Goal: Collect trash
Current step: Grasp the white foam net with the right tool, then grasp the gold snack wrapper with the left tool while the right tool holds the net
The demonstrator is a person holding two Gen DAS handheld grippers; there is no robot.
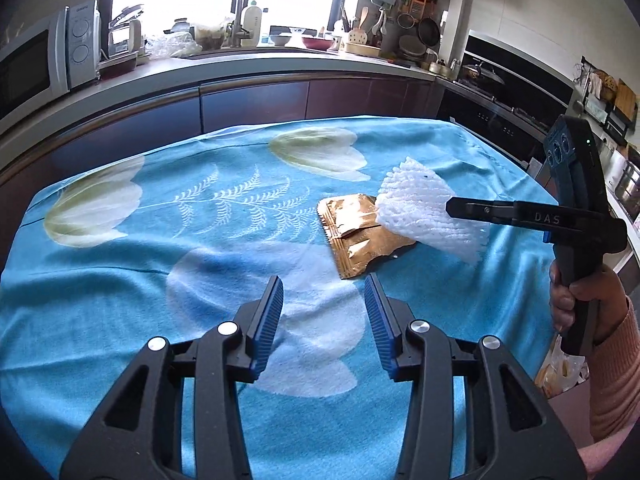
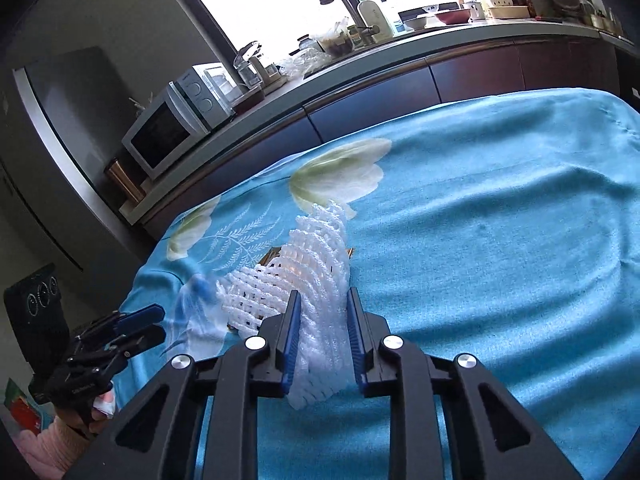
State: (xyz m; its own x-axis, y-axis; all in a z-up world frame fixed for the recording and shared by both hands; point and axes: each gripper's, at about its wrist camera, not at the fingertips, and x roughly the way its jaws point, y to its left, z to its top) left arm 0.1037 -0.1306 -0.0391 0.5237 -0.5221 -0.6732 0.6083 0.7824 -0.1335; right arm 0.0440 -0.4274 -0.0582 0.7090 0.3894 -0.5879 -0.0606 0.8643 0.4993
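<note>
White foam netting [image 2: 316, 280], a soft open mesh of puffy strands, sits pinched between the blue ribbed pads of our right claw [image 2: 323, 300]; the mesh bulges out above and below the pads, so we read this as a firm hold with the claw closed most of the way. In the left wrist view the netting fans out at centre right of the frame, and its lower edge overlaps a gold foil packet [image 1: 362, 236].

That packet is flat, crinkled and shiny, with a serrated edge and a torn flap, and it lies on the bench's blue cloth [image 1: 120, 300] just right of centre. The cloth is a slightly rumpled weave printed with pale tulips and fern fronds.

Our left claw [image 1: 323, 286] stands about half open at the bottom of its own frame, with nothing between its pads, and the packet lies just beyond its right finger.

We judge the job partly done: one piece is in hand but not yet binned, the packet is still to be picked up, and no bin shows in either view.
</note>
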